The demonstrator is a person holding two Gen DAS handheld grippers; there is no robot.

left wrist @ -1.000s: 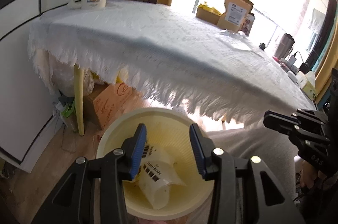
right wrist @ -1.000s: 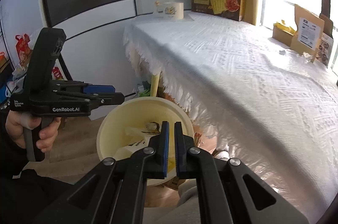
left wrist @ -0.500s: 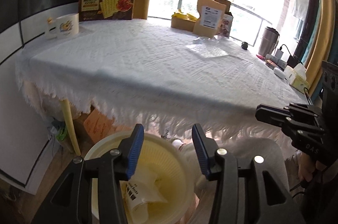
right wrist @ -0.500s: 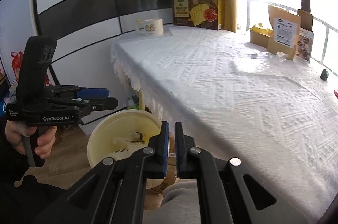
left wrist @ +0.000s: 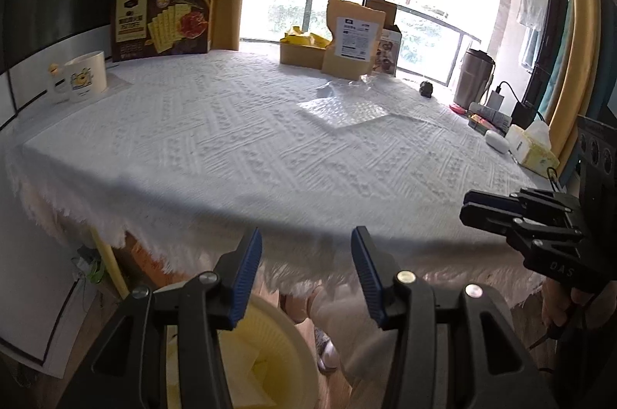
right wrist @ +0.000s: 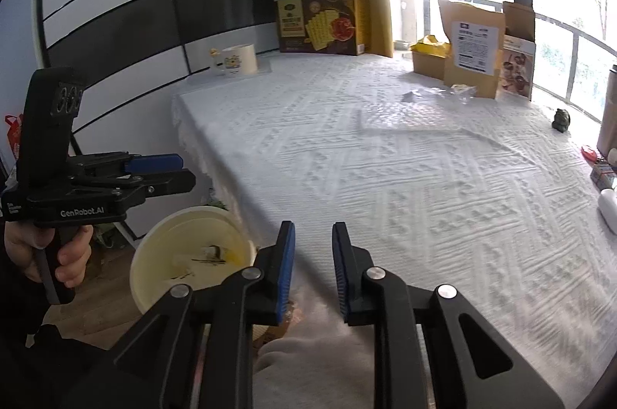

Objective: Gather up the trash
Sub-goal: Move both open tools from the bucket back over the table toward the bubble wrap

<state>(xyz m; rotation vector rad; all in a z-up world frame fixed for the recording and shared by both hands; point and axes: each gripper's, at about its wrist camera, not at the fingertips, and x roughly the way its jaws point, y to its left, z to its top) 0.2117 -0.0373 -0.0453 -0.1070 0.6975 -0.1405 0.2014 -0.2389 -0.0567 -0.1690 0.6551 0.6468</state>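
Note:
A pale yellow waste bin (right wrist: pixel 154 254) stands on the floor by the table's near edge, with white wrappers (right wrist: pixel 200 256) in it; its rim also shows in the left wrist view (left wrist: pixel 293 343). A clear plastic wrapper (left wrist: pixel 347 87) lies far back on the white tablecloth, also in the right wrist view (right wrist: pixel 439 95). My left gripper (left wrist: pixel 306 274) is open and empty above the bin. My right gripper (right wrist: pixel 314 268) is open and empty at the table's near edge.
On the table (left wrist: pixel 270 147) stand a cracker box (left wrist: pixel 166 19), a mug (left wrist: pixel 83 75), brown paper bags (left wrist: pixel 353 39), a small yellow-filled box (left wrist: pixel 302 50), a steel flask (left wrist: pixel 474 77), a tissue pack (left wrist: pixel 534 147) and small items at the right edge.
Both grippers rose and tilted up from the bin toward the tabletop. My right gripper went from shut to open. The left stayed open.

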